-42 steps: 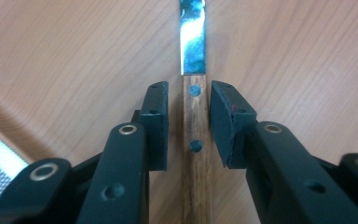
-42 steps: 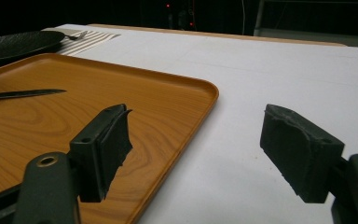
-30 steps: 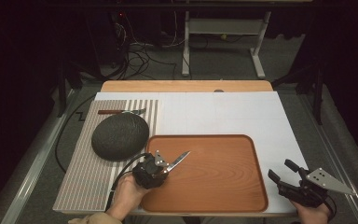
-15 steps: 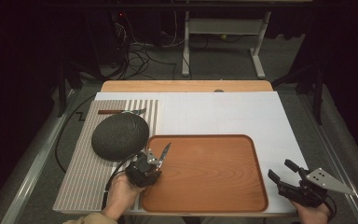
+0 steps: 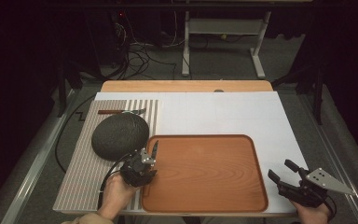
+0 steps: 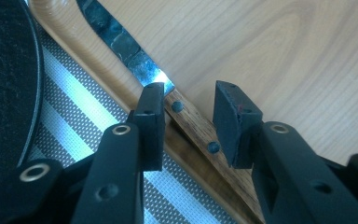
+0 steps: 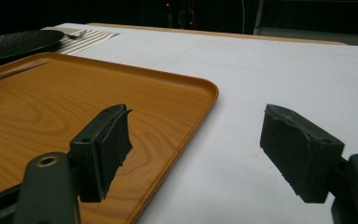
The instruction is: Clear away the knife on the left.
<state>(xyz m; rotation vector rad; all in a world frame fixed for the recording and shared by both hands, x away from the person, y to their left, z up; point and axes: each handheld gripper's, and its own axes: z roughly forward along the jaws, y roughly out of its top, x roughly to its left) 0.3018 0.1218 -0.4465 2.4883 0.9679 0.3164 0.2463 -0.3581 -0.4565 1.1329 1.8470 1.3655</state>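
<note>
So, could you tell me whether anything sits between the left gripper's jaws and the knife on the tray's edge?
Nothing visible does. The left gripper has its jaws on either side of the knife's wooden handle, pads apart from it and just opening. The knife lies along the tray's left edge, beside the dark plate.

We see knife [image 6: 168,93]: dark mottled metal blade, riveted wood handle. Tray [image 5: 214,196]: smooth satin wood grain. Plate [image 5: 119,135]: rough matt black. Placemat [image 5: 81,182]: striped woven cloth. Gripper pads [image 7: 105,144]: matt black rubber.
</note>
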